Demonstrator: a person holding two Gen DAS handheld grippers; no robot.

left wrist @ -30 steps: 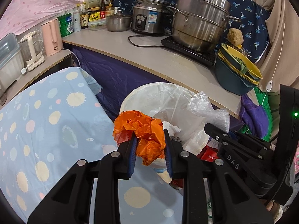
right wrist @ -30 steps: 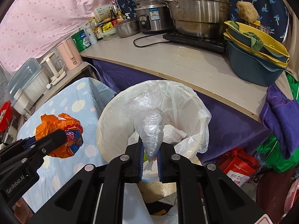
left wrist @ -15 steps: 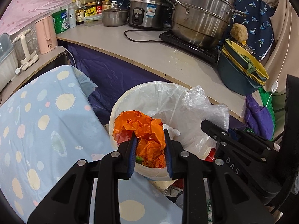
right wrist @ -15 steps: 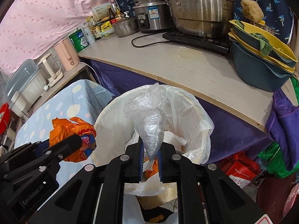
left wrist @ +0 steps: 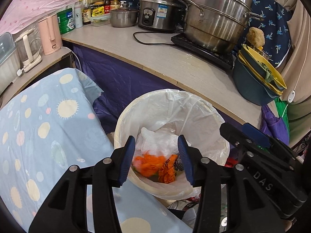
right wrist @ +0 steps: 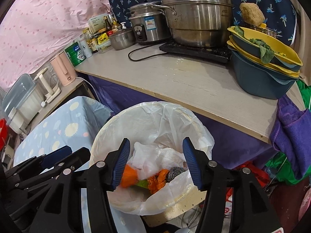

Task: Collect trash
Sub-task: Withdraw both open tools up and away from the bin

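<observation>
Since the earlier frames, both pieces of trash had left their tools: the orange wrapper, formerly pinched in the left tool, and the clear plastic bag, formerly pinched in the right tool, lay inside the white-lined trash bin, the orange one blurred as if not yet at rest. Item, bin: stood on the floor below the worktop, beside the spotted blue bedding, its liner folded over the rim, presumably so waste could be dropped straight in from above. Item, contents: crumpled white paper, a metal scourer, the orange wrapper and the clear plastic, heaped loosely together. Item, left tool: poised over the bin mouth, jaws just opened to a moderate spread, nothing between the blue pads, touching nothing. Item, right tool: likewise over the bin, jaws just opened somewhat wider, empty, clear of the liner. Both tools evidently angled downward to let their loads fall. Worktop carried pots, cooker and stacked basins, untouched.
</observation>
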